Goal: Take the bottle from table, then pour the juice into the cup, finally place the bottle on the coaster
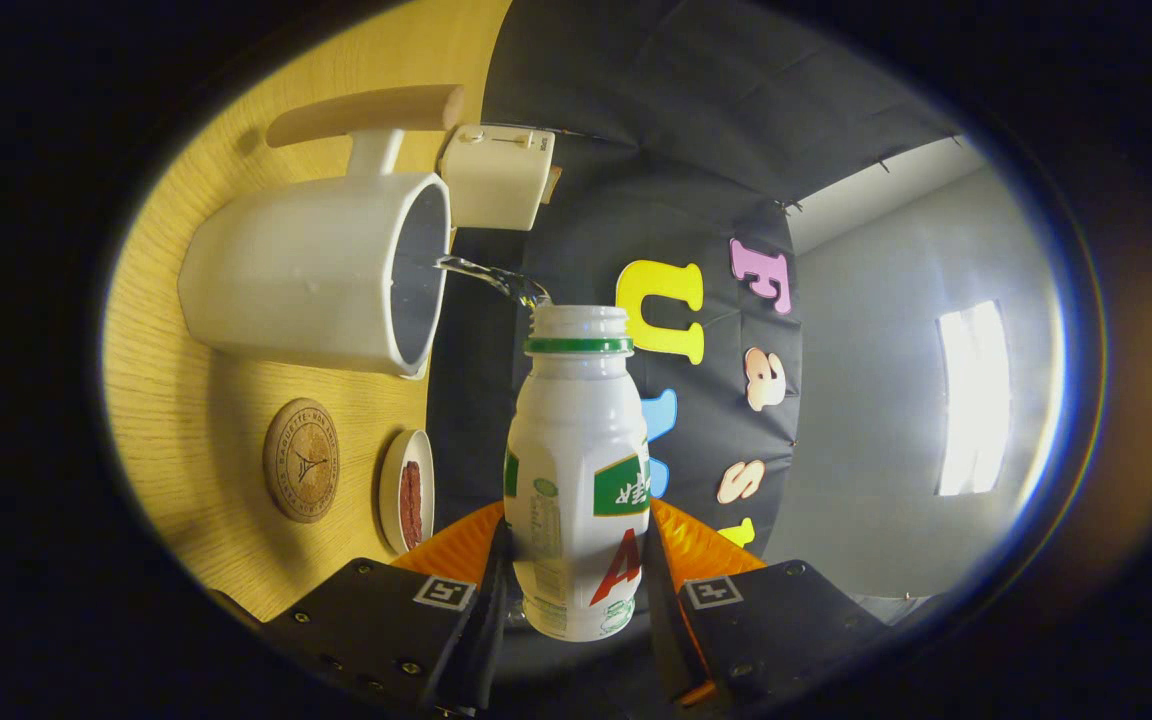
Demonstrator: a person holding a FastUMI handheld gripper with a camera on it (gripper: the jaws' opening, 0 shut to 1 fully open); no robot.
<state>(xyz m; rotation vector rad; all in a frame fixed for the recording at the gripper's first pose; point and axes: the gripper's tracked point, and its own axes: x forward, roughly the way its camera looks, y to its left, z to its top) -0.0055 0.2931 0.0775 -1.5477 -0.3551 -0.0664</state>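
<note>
My gripper [576,585] is shut on a white bottle [577,470] with a green neck ring and no cap, both fingers pressing its lower body. The whole view is rolled onto its side, so the bottle is tipped over. A thin clear stream [486,275] runs from the bottle's mouth into the white cup [311,280] just beyond it. The cup has a wooden handle [366,112] and stands on the wooden table [186,420]. A round cork coaster [301,460] lies on the table beside the cup, nearer the fingers.
A small white dish [406,492] holding something dark red sits next to the coaster. A cream toaster-like box [496,175] stands behind the cup against the black cloth wall. A grey wall with a bright window lies past the cloth.
</note>
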